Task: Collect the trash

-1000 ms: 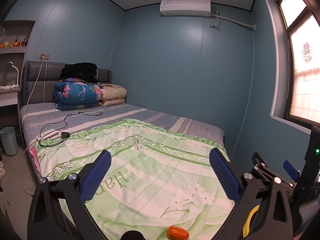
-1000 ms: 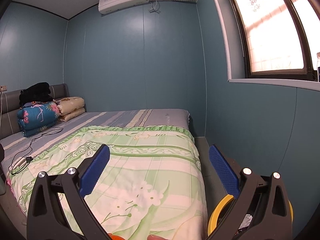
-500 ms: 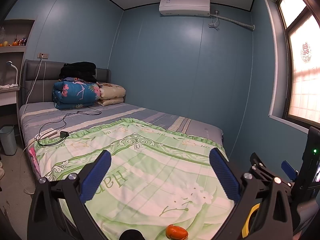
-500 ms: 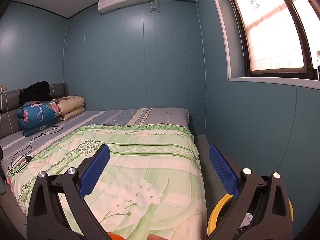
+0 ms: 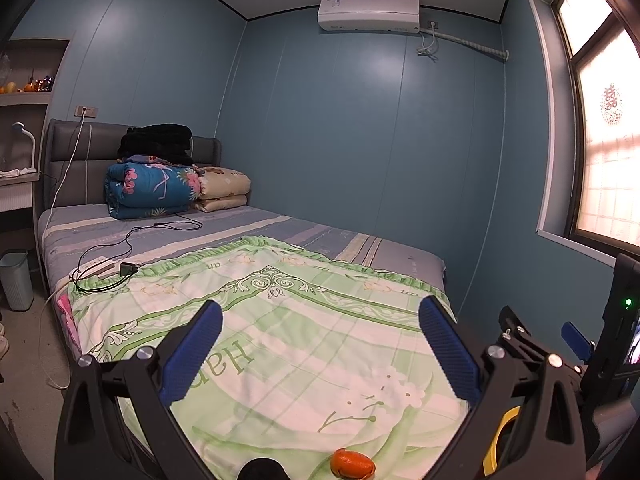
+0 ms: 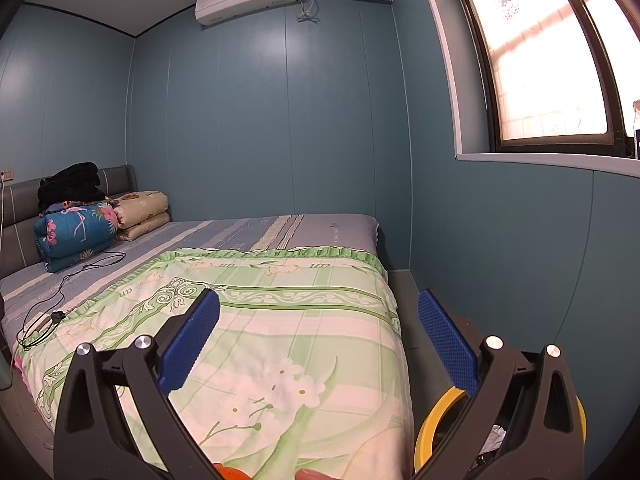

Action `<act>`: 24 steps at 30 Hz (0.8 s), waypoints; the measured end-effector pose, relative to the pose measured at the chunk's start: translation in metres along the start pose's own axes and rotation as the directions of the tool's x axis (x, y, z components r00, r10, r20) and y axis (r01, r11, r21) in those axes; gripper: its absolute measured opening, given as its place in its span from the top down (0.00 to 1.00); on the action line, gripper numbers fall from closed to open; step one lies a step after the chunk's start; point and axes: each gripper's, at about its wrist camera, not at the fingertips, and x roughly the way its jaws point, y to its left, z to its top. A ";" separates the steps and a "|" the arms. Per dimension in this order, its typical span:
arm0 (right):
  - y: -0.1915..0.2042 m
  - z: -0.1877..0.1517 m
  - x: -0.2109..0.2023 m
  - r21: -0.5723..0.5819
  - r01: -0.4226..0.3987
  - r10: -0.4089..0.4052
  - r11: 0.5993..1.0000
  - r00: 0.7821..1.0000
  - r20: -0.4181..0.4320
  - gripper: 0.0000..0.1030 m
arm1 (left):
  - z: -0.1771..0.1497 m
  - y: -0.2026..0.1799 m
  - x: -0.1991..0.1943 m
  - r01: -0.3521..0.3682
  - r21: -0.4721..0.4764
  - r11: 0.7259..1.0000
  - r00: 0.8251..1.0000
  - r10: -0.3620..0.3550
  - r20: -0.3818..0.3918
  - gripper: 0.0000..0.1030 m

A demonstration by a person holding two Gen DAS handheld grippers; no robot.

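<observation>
Both grippers hang above the near end of a bed (image 5: 280,232), and each has its blue-padded fingers spread wide with nothing between them: the left gripper (image 5: 320,354) and the right gripper (image 6: 318,344). In the left view an orange peel (image 5: 353,463) lies on the green floral sheet (image 5: 304,340) at the near edge, just beside a dark round object (image 5: 262,470) cut by the frame; the right view catches only a sliver of that peel (image 6: 229,472) at its bottom edge. The right view shows a yellow-rimmed bin (image 6: 436,416) on the floor to the right of the bed, with crumpled white trash inside; the left view shows only a strip of its rim (image 5: 500,436) behind the right finger. Only the left view takes in the right gripper's body with a green light (image 5: 628,302), a cable and charger (image 5: 128,268) on the sheet's far left corner, a grey bin (image 5: 16,280) on the floor at left, and shelves. Far off, both show folded quilts (image 6: 74,236) at the headboard and an air conditioner (image 5: 368,14) high on the wall.
</observation>
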 end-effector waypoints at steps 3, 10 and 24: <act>0.000 -0.001 0.000 -0.001 0.001 -0.001 1.000 1.000 -0.001 0.08 | 0.000 -0.001 0.000 0.002 -0.002 1.000 1.000 -0.002 -0.002 0.08; -0.001 -0.001 0.002 0.001 0.006 -0.006 1.000 1.000 -0.008 0.08 | -0.001 -0.002 0.001 0.002 0.001 1.000 1.000 -0.002 -0.002 0.08; -0.002 -0.003 0.005 0.004 0.008 -0.008 1.000 1.000 -0.015 0.08 | -0.004 -0.004 0.001 0.006 0.003 1.000 1.000 -0.006 -0.006 0.08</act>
